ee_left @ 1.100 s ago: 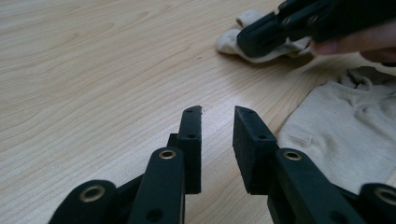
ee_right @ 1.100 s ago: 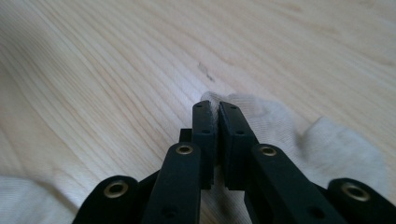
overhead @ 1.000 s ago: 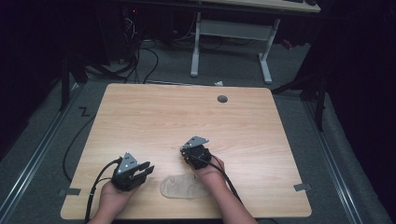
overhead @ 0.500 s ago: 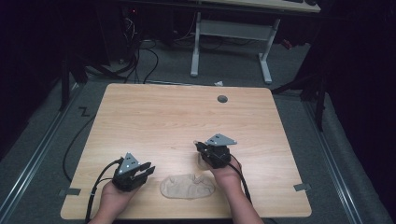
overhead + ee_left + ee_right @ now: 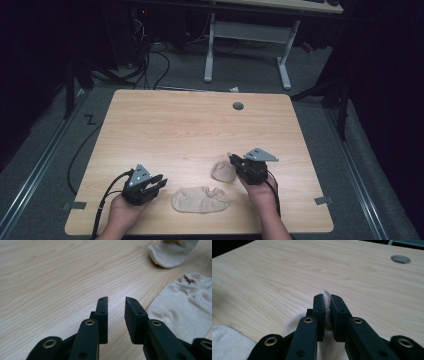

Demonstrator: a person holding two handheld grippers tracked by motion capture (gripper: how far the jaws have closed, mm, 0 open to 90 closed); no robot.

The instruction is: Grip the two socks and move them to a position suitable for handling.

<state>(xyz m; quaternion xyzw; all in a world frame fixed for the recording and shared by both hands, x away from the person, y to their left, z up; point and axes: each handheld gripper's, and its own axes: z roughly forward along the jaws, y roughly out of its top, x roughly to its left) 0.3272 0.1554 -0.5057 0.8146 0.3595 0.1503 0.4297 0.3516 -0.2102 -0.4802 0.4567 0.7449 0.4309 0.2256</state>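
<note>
Rightward went the right gripper (image 5: 234, 161), pinching one sock (image 5: 223, 171) (jaws easing), second sock (image 5: 200, 199) alongside.

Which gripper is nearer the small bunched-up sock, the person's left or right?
Right. The right gripper has the bunched sock pinched between its jaws. The left gripper sits apart at the near left, its jaws holding nothing, with the flat sock lying between it and the bunched one.

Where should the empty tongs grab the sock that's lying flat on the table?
Probably the crumpled cuff end of the flat sock. In the left gripper view that cuff bunches up in folds, giving the pads a ridge to pinch, while the rest lies thin against the table. The left tongs stand open with nothing between them, beside the sock, so they could come in low from that side.
</note>
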